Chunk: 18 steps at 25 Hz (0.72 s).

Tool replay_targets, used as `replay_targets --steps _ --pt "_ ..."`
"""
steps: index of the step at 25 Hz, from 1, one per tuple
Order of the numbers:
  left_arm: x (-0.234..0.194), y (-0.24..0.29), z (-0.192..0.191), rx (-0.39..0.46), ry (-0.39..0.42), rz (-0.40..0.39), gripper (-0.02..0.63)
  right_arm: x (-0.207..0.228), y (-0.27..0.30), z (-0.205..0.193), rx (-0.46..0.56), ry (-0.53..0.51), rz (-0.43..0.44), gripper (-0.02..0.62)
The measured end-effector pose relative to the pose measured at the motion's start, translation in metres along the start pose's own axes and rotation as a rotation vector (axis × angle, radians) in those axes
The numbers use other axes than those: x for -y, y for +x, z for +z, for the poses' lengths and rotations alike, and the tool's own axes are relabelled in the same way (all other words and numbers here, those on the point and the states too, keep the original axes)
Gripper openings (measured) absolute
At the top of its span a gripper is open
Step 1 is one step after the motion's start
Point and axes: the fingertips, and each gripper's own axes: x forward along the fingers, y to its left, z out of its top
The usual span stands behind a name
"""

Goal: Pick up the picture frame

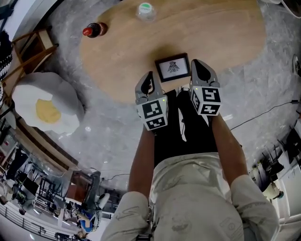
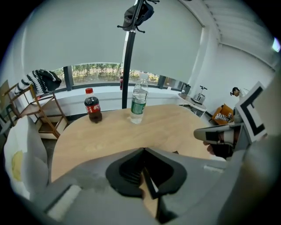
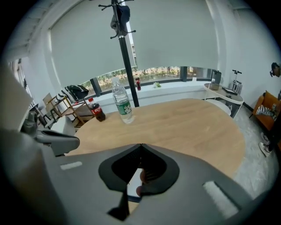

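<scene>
Jaws pressed together on both your tools, nothing pinched: your left gripper (image 1: pixel 149 84) and right gripper (image 1: pixel 202 69) angle down at the table's near edge. Small black rectangular picture frame (image 1: pixel 172 67), white mat with a dark figure, sits on the light wooden oval table (image 1: pixel 225 33) between your two tips, closer to the right one. Farther back: dark cola bottle (image 1: pixel 95 29), red cap, red label, script unreadable; clear plastic water bottle (image 1: pixel 146 10), green label, print too small to read.
</scene>
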Motion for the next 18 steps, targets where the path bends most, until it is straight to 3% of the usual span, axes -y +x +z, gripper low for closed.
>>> replay_targets --steps 4,7,13,18 --pt "0.003 0.016 -0.017 -0.044 -0.047 -0.016 0.035 0.002 0.013 -0.023 -0.054 0.011 0.024 0.006" --pt "0.003 0.026 -0.027 -0.071 -0.087 -0.012 0.060 0.005 0.021 -0.039 -0.097 0.024 0.040 0.060" --pt "0.012 0.039 -0.056 -0.153 -0.147 -0.044 0.135 0.014 0.028 -0.063 -0.172 0.031 0.048 0.081" --pt "0.019 0.046 -0.073 -0.188 -0.158 -0.052 0.156 0.017 0.036 -0.083 -0.228 0.034 0.047 0.098"
